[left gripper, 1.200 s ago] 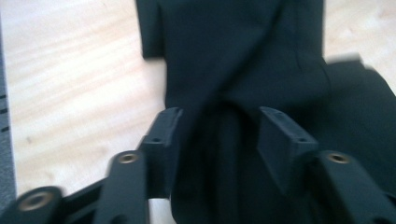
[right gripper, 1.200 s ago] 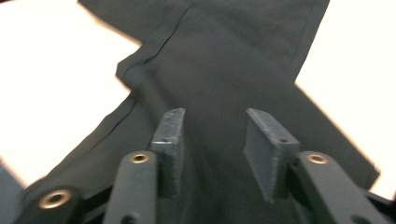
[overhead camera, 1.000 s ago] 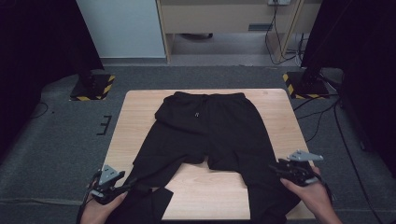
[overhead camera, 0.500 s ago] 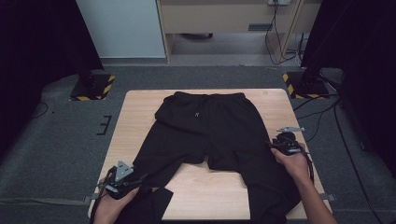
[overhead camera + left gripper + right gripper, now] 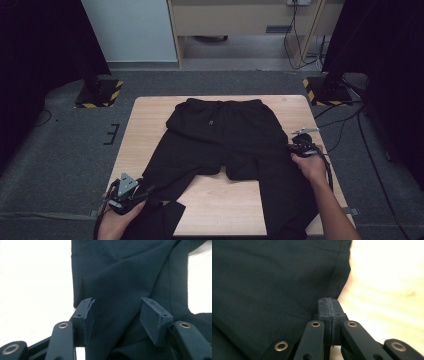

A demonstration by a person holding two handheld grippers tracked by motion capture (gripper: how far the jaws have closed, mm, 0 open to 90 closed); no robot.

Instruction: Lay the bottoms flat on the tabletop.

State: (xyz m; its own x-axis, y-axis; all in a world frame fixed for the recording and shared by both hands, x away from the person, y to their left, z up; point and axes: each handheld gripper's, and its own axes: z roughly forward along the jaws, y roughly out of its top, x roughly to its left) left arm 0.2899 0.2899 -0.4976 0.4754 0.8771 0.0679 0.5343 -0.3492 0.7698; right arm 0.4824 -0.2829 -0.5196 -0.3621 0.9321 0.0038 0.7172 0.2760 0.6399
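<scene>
The trousers (image 5: 235, 145) lie flat on the table (image 5: 145, 125), waistband at the far edge, both legs running toward you and spilling over the near edge. Your left gripper (image 5: 131, 194) sits at the near left corner over the end of the left leg; from above you cannot judge its jaws, but the left gripper view shows them about half open, with a fold of the black cloth (image 5: 117, 302) rising between the pads (image 5: 87, 315) and neither pad pressing on it. Your right gripper (image 5: 296, 146) rests at the outer edge of the right leg, near the hip, just inside the table's right side. The high view hides its tips behind your hand; the right gripper view shows the jaws, which have just been closing, brought fully together with no gap, sitting at the seam where cloth meets bare wood (image 5: 387, 290). Whether a thin bit of fabric is pinched there you cannot tell.
</scene>
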